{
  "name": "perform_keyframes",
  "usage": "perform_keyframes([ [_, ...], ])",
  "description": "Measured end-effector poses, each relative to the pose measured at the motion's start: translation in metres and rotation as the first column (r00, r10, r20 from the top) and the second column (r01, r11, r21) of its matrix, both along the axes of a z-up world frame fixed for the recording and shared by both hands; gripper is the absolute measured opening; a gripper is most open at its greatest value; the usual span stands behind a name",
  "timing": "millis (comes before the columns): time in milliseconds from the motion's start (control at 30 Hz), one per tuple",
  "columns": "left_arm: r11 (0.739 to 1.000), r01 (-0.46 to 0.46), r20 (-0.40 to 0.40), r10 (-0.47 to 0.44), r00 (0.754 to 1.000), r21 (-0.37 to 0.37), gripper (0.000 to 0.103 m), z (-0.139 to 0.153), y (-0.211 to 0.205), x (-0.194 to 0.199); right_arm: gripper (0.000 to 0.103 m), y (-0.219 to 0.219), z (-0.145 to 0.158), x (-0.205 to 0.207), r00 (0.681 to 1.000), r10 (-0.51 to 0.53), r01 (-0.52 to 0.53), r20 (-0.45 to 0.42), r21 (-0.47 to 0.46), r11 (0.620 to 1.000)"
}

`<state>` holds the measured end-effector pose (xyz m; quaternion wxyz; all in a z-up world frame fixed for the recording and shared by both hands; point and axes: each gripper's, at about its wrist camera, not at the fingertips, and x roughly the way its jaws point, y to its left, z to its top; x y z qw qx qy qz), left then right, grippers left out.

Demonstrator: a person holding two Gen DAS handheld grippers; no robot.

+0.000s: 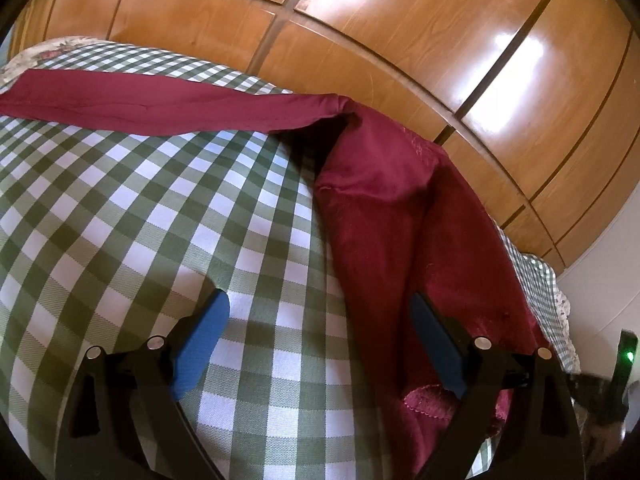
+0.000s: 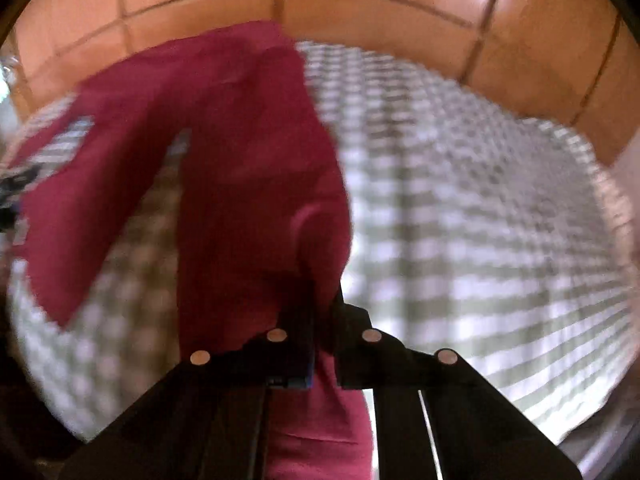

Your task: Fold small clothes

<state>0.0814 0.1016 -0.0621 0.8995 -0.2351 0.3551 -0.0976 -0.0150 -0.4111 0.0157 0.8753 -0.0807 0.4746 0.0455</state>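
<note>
Maroon garment [image 1: 384, 200] spread over a bed covered in a green-and-white checked cloth [image 1: 140, 208], with a wall of glossy wooden cupboard doors [image 1: 400, 40] behind it. From the left wrist camera, one long narrow part of the garment stretches flat towards the left edge, while the wider part runs down the right side, near the bed's edge. The left gripper [image 1: 320, 308] hovers over the bed with its jaws wide apart; its blue pads [image 1: 202, 336] hold nothing, and the right-hand pad sits over the garment's edge (contact cannot be judged). The right wrist camera is heavily blurred. There the right gripper [image 2: 320, 312] has its jaws closed together on a fold of the maroon fabric, which rises from the fingers and drapes off to the left above the checked cloth.
</note>
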Motion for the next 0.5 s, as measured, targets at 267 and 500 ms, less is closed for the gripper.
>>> perform_keyframes([
  [267,1.000,0.002,0.000,-0.002,1.000,0.000,0.091,-0.001,0.000,0.000,0.006,-0.093,0.013,0.078,0.972,-0.213,0.230,0.098,-0.226,0.946],
  [500,1.000,0.019,0.000,-0.019,1.000,0.008,0.097,-0.003,-0.004,0.004,0.006,-0.145,0.015,0.151,0.895,-0.385,0.443,0.225,-0.356,0.823],
])
